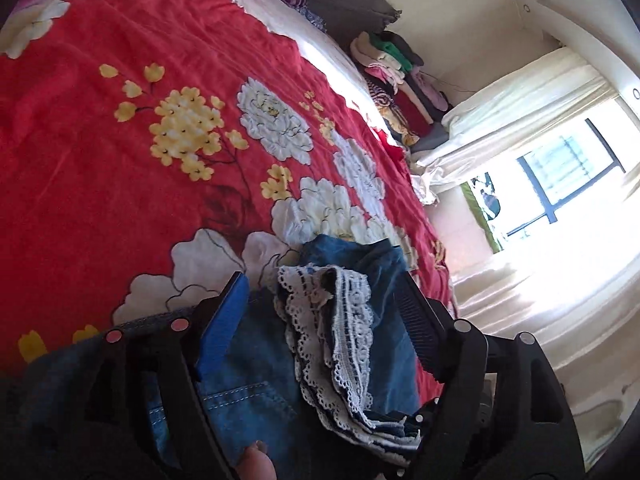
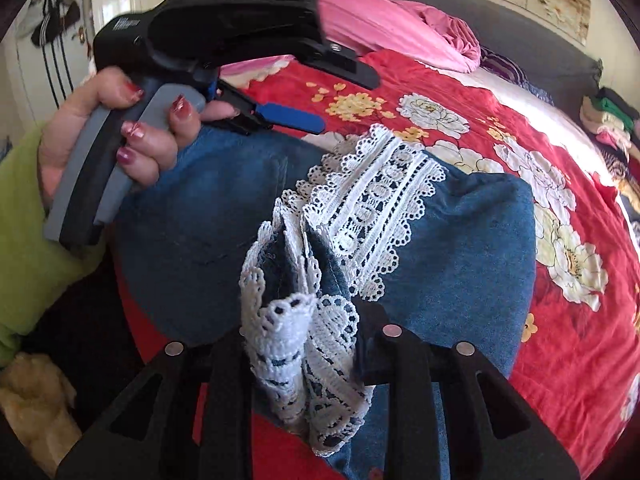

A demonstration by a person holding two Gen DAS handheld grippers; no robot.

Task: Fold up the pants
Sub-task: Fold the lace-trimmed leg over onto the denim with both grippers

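Observation:
Blue denim pants (image 2: 460, 240) with white lace trim (image 2: 372, 200) lie bunched on the red floral bedspread (image 2: 560, 360). In the left wrist view the denim (image 1: 248, 368) and lace hems (image 1: 340, 320) lie between my left gripper's (image 1: 324, 288) wide-open jaws. My left gripper also shows in the right wrist view (image 2: 340, 100), open above the pants and held by a hand. My right gripper (image 2: 300, 320) is shut on the lace hems (image 2: 304, 360) at the pants' near edge.
The bed edge (image 1: 424, 216) runs along the right, with pale floor beyond. A pile of folded clothes (image 1: 396, 80) sits by the headboard. Pink bedding (image 2: 400, 20) lies at the bed's head. A bright window (image 1: 560, 176) and curtain stand at the right.

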